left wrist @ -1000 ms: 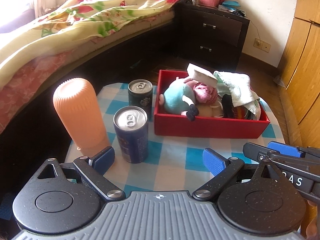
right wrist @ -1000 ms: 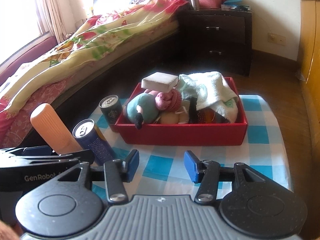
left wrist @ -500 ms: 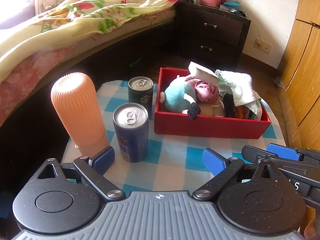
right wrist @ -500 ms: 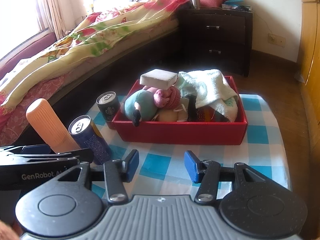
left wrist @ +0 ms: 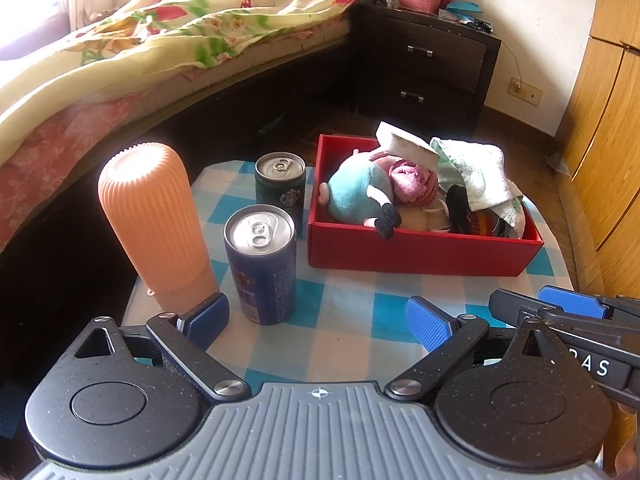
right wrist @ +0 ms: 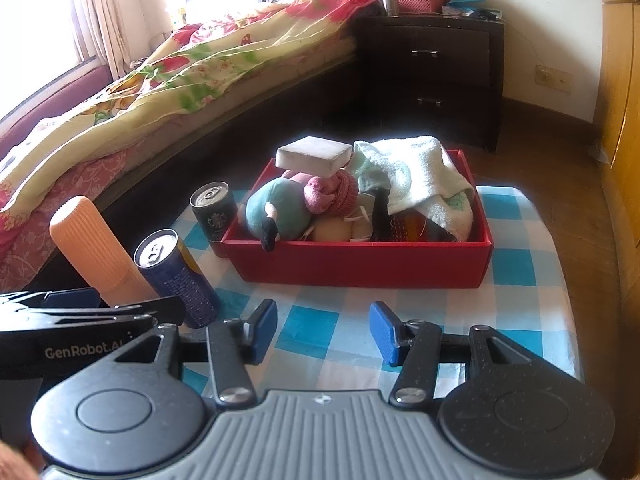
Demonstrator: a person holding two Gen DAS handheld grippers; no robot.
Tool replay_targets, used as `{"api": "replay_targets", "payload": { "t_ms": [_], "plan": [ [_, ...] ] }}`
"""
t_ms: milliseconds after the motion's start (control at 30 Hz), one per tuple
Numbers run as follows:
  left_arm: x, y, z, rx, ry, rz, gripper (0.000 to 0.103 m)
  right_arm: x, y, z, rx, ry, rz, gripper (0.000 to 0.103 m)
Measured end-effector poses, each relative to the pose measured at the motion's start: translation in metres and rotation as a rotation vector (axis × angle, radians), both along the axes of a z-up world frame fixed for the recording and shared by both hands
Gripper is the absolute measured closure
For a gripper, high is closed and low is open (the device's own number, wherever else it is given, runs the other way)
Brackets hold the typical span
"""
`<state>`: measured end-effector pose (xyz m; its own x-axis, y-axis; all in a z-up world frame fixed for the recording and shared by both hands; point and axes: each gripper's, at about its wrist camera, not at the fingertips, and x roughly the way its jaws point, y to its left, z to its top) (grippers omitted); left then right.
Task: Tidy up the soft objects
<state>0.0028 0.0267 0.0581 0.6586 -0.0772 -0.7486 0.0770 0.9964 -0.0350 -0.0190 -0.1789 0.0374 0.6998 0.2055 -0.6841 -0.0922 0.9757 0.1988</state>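
A red box (left wrist: 420, 252) (right wrist: 360, 264) sits at the back of the checked table and is heaped with soft things. In it lie a teal plush toy (left wrist: 360, 194) (right wrist: 280, 212), a pink knitted piece (left wrist: 412, 184) and a pale towel (left wrist: 476, 172) (right wrist: 420, 172). A white sponge block (left wrist: 404, 146) (right wrist: 312, 154) rests on top. My left gripper (left wrist: 316, 316) is open and empty over the near left of the cloth. My right gripper (right wrist: 323, 330) is open and empty in front of the box, well short of it.
An orange ribbed bottle (left wrist: 152, 216), a blue can (left wrist: 260, 264) and a dark green can (left wrist: 280, 184) stand left of the box. A bed (left wrist: 160, 40) lies beyond on the left. A dark nightstand (left wrist: 424, 60) stands behind, with wooden cupboards (left wrist: 600, 120) on the right.
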Motion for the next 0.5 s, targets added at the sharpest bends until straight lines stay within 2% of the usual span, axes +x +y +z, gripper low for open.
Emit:
{"api": "replay_targets", "payload": {
  "t_ms": [500],
  "plan": [
    [-0.0051, -0.0038, 0.0012, 0.023, -0.024, -0.012, 0.011, -0.0042, -0.002, 0.0033, -0.011, -0.023, -0.007, 0.07]
  ]
}}
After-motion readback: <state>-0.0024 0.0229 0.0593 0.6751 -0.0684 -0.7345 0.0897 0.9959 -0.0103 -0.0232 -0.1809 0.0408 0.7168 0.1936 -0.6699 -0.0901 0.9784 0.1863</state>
